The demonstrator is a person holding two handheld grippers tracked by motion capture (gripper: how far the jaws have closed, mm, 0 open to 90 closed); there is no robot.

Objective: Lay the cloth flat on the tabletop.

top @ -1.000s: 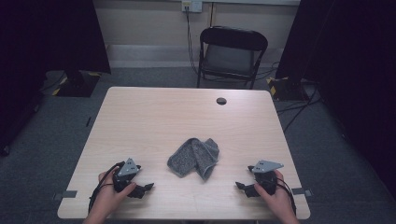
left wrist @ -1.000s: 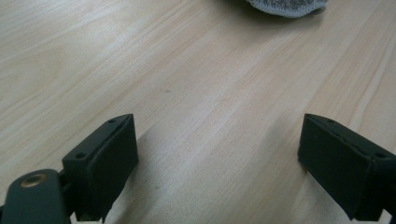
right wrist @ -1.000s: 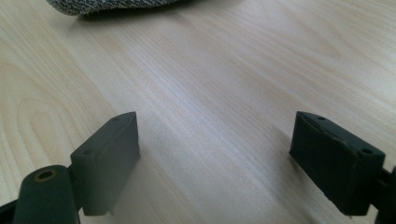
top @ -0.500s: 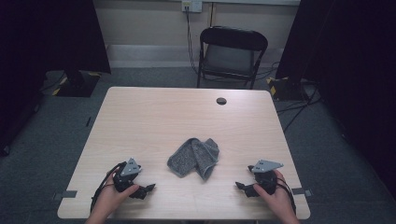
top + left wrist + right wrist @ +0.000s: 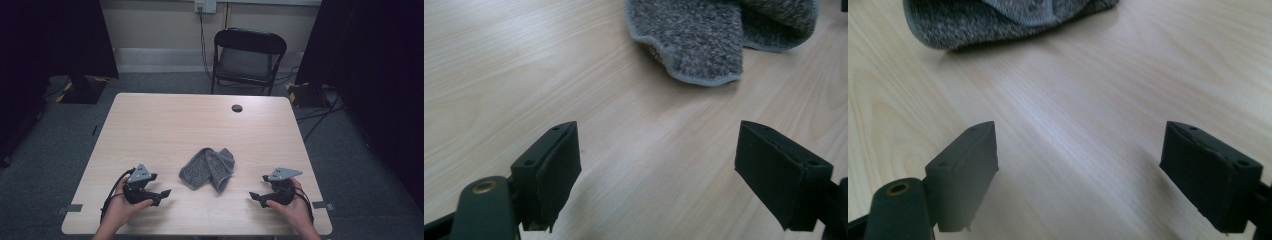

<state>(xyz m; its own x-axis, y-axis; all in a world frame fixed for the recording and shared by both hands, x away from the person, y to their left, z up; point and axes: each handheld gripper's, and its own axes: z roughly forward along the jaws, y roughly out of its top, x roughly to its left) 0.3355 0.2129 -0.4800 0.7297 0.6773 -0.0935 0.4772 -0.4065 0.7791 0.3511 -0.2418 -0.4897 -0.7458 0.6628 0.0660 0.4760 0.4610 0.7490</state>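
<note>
Grey cloth (image 5: 207,169) lies crumpled, folded over itself, on the wooden table (image 5: 165,125), roughly mid-width and closer to the near edge than the far one. Long axis looks diagonal, running from near-left to far-right, w/ the wider bunched end toward the far-right; the fold lines are hard to read from the high view, so that's approx.

Left gripper (image 5: 161,194) sits by the near edge, left of the cloth, apart from it, jaws pointing right toward the cloth's near-left end. In the left gripper view the jaws stand wide apart w/ nothing but bare tabletop between them; the cloth (image 5: 719,37) lies ahead and a bit to the right, its hemmed edge curling toward the camera, no contact.

Right gripper (image 5: 256,197) rests near the near-right corner, right of the cloth and also apart, jaws pointing left. Right gripper view: jaws spread wide, empty, bare wood between; the cloth (image 5: 998,17) is ahead, toward the upper left, clear of both pads.

Cloth thus lies between the two grippers, slightly farther from the near edge than either. A small dark round spot (image 5: 237,108) sits near the far edge, well apart from the cloth.
</note>
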